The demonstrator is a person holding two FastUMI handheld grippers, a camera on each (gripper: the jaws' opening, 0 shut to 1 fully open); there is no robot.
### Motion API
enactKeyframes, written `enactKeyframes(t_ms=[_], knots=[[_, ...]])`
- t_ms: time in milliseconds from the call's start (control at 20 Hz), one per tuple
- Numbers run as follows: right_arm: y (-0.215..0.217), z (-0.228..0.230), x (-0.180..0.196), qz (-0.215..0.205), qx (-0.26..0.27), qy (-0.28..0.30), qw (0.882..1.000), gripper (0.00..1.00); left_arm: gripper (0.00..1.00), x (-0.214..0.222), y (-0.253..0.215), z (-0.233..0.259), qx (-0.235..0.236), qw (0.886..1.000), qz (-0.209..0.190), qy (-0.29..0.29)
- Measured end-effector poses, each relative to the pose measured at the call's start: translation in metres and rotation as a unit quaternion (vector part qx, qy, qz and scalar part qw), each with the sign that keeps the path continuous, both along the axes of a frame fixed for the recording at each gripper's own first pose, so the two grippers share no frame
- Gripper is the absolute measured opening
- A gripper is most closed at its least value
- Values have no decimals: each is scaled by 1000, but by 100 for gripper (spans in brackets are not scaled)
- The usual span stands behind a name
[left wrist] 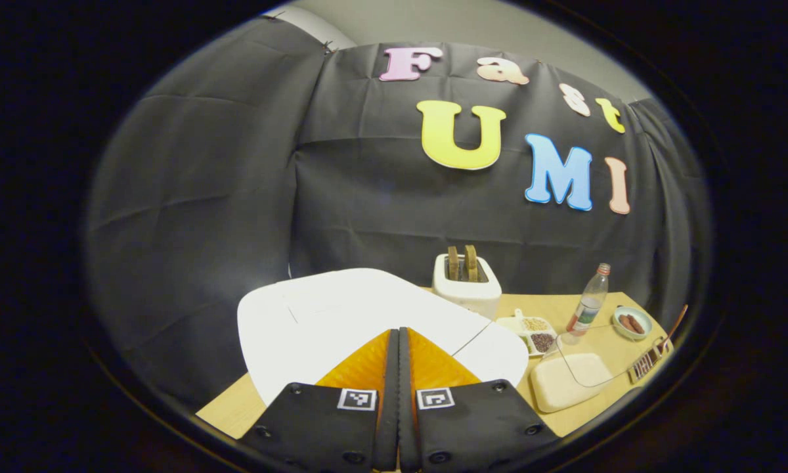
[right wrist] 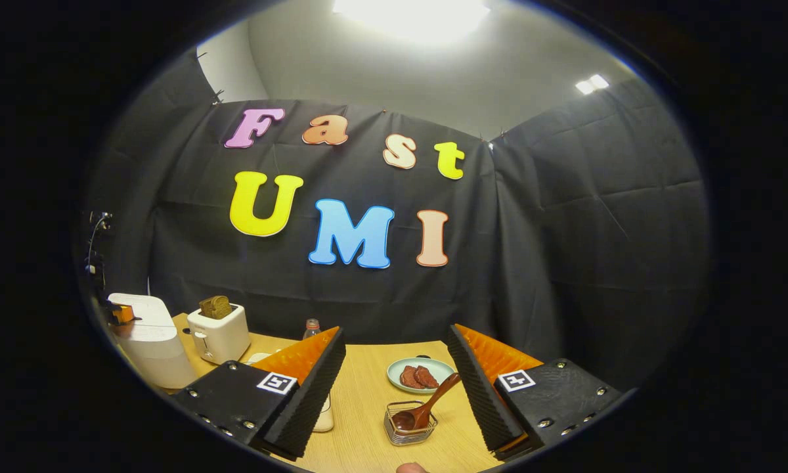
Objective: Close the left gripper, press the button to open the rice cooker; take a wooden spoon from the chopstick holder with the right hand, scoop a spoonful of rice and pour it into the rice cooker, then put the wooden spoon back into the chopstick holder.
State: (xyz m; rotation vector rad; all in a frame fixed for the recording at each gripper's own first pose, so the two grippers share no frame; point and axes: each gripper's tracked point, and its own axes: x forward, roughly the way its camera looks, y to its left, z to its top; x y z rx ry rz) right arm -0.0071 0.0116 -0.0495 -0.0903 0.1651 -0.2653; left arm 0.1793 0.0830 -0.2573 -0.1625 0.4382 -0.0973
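The white rice cooker (left wrist: 341, 315) stands with its lid down, right under my left gripper (left wrist: 398, 332), which is shut with its tips over the lid. In the right gripper view the cooker (right wrist: 148, 345) sits at the far left with the left gripper (right wrist: 121, 314) on top of it. My right gripper (right wrist: 397, 334) is open above the table. Below and between its fingers a wooden spoon (right wrist: 427, 407) leans in the wire chopstick holder (right wrist: 410, 427). The holder (left wrist: 650, 360) and spoon (left wrist: 676, 323) lie far right in the left gripper view. A clear box of rice (left wrist: 568, 384) lies near the cooker.
A white toaster (left wrist: 466, 284) with bread stands behind the cooker. A divided dish of grains (left wrist: 535, 332), a plastic bottle (left wrist: 588, 305) and a green plate of sausages (right wrist: 420, 376) sit on the wooden table (right wrist: 368, 407). A fingertip (right wrist: 410, 468) shows at the bottom edge.
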Motion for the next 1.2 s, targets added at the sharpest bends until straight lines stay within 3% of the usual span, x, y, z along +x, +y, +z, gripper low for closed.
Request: enactKeyframes(t_ms=[450, 900, 1200], knots=[[-13, 9, -3, 9, -2, -12, 1000, 95, 11, -2, 0, -1, 29, 999, 10, 10], [-48, 7, 9, 34, 15, -9, 999, 95, 8, 10, 31, 114, 76, 989, 84, -99], [-71, -1, 22, 55, 34, -6, 998, 95, 9, -28, 14, 198, 67, 979, 102, -166]])
